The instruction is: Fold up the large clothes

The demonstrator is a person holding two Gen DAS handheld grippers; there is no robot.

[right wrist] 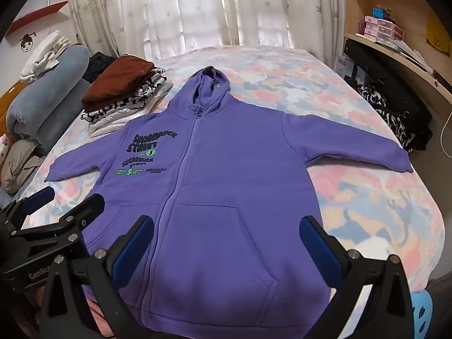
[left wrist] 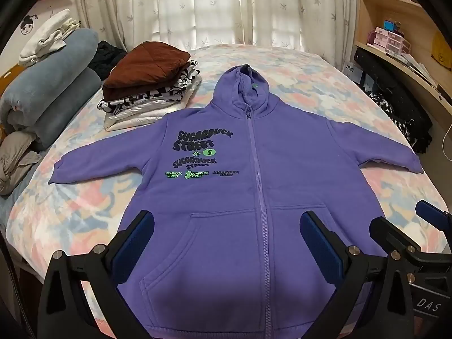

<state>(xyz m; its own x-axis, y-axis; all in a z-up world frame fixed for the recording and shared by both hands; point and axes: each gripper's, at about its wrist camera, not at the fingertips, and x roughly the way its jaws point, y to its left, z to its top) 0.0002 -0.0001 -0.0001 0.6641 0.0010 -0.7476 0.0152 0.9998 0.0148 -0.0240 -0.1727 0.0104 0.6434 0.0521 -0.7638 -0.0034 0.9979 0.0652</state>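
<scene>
A purple zip hoodie lies flat and face up on the bed, sleeves spread to both sides, hood pointing at the curtains, dark and green lettering on one chest panel. My left gripper hangs open above the hoodie's lower front, over the pockets and zip, with nothing between its fingers. My right gripper is open too, above the pocket right of the zip, holding nothing. Each gripper shows at the edge of the other's view: the right gripper and the left gripper, side by side near the hem.
The bed has a pastel patterned cover. A stack of folded clothes sits at its back left, beside rolled grey-blue bedding. Dark clothes hang at the right edge under wooden shelves.
</scene>
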